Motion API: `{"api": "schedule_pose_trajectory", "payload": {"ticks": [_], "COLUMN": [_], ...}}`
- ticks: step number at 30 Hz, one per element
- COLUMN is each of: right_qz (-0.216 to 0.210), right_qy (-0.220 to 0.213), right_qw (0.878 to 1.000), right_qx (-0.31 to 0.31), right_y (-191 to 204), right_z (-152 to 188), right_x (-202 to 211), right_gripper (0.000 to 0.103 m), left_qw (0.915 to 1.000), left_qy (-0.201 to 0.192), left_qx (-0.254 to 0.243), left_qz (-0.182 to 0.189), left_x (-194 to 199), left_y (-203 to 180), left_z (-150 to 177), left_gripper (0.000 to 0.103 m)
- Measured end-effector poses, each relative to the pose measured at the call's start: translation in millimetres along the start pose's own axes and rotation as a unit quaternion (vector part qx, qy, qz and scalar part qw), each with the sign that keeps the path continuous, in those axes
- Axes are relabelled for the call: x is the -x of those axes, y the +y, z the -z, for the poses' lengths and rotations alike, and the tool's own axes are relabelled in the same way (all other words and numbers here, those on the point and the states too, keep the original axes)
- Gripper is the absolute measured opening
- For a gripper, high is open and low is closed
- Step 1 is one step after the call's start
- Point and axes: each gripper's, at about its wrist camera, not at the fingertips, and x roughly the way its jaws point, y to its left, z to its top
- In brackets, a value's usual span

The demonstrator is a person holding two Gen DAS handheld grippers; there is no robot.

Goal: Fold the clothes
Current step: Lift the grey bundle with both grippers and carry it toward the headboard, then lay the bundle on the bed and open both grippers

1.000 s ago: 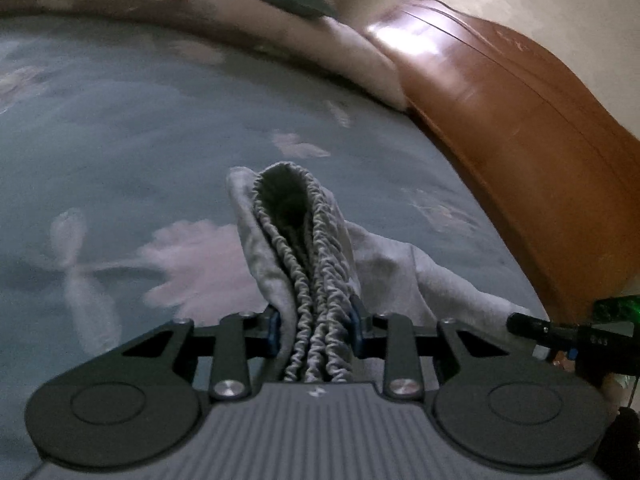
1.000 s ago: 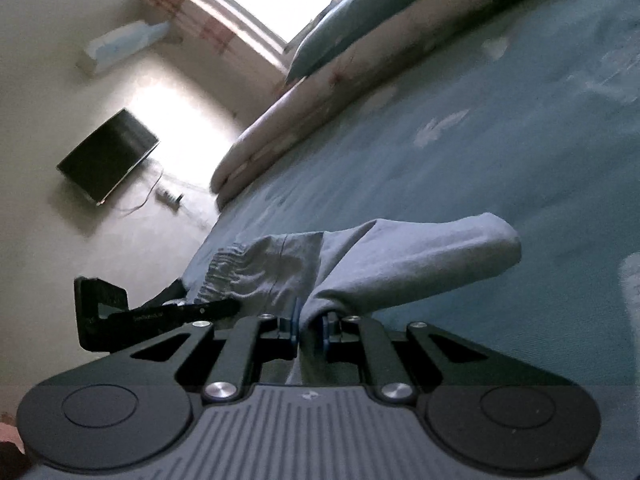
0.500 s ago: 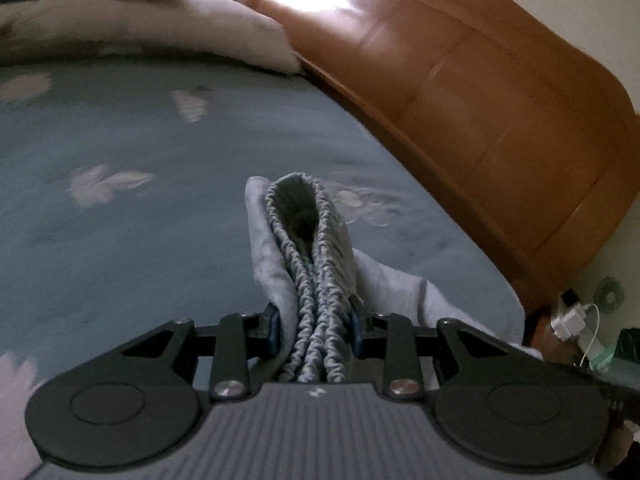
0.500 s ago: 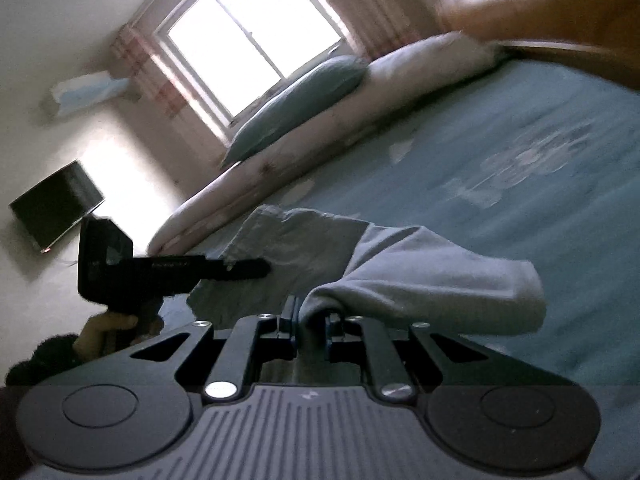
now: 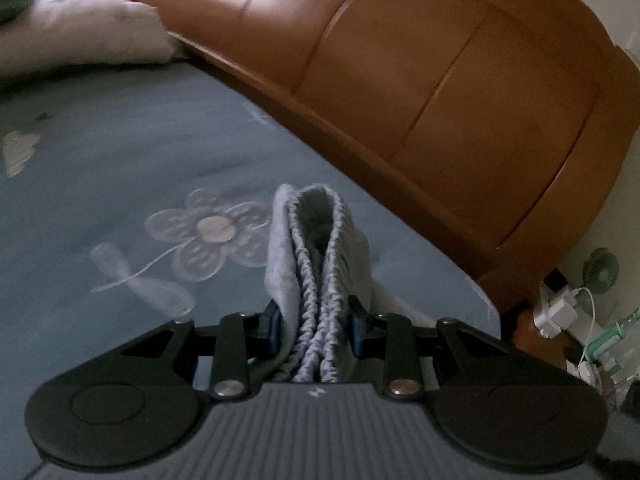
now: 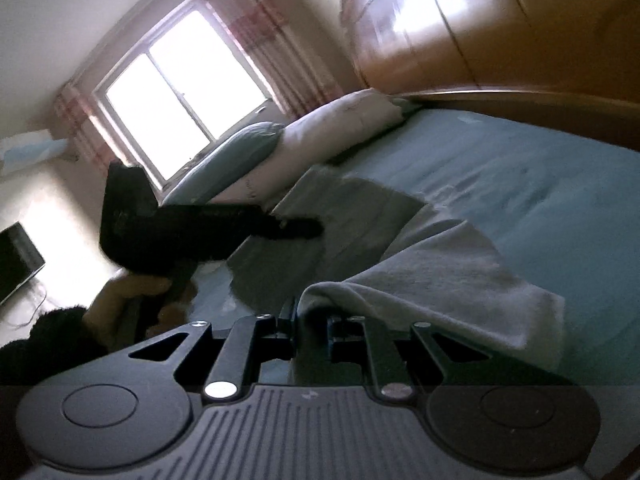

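Observation:
A pair of grey sweatpants is held up over the blue bedspread (image 5: 100, 152). My left gripper (image 5: 316, 322) is shut on the gathered elastic waistband (image 5: 316, 248), which sticks up folded between the fingers. My right gripper (image 6: 314, 328) is shut on the leg end of the sweatpants (image 6: 440, 280), whose cloth drapes to the right over the bed (image 6: 540, 184). In the right wrist view the left gripper (image 6: 304, 229) shows as a dark shape in a hand (image 6: 124, 296), with the waist part of the garment (image 6: 332, 216) hanging from it.
A brown wooden headboard (image 5: 420, 80) runs along the bed's right side. Pillows (image 6: 336, 128) lie by the bright window (image 6: 180, 92). A white charger and cables (image 5: 560, 312) sit at the headboard's end. A dark screen (image 6: 16, 260) hangs on the left wall.
Both grippers have swung toward the headboard, carrying the sweatpants with them. The left gripper and hand now appear larger and closer in the right wrist view. Grips are unchanged.

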Motion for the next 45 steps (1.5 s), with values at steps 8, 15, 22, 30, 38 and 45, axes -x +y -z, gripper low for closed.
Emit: {"api": "schedule_pose_trajectory", "payload": {"ticks": [8,15,22,30,38,45], "right_qz": [0.014,-0.005,-0.01,-0.019,-0.037,-0.02], "right_qy": [0.019,0.024,0.025,0.032,0.046,0.042], "right_qw": [1.0,0.999,0.999,0.997,0.991,0.974], "right_qx": [-0.013,-0.036,-0.045,-0.063,-0.123,-0.224], "right_y": [-33.7,-47.0,-50.2,-53.6,-64.1,-100.0], "right_z": [11.3,15.0,16.4,17.1,23.0,46.8], "right_x": [-19.9,-15.1,-16.9,-20.0,-0.5,35.6], "right_gripper": [0.017,0.017,0.018,0.03,0.07,0.075], "left_qw": [0.9997,0.9989,0.9949,0.9937,0.9911,0.985], "left_qy": [0.016,0.01,-0.027,-0.045,-0.022,-0.009], "left_qx": [-0.013,-0.007,-0.016,-0.043,-0.102,-0.144], "left_qz": [-0.012,-0.045,-0.096,-0.093,-0.083,-0.095], "left_x": [-44.1,-49.0,-35.1,3.6,35.8,60.2], "left_y": [-15.4,-7.8,-4.6,-5.0,-32.3,-56.6], "left_z": [-11.3,-18.6,-27.9,-4.9,84.5,155.4], "left_gripper": [0.03,0.033,0.045,0.063,0.072,0.074]}}
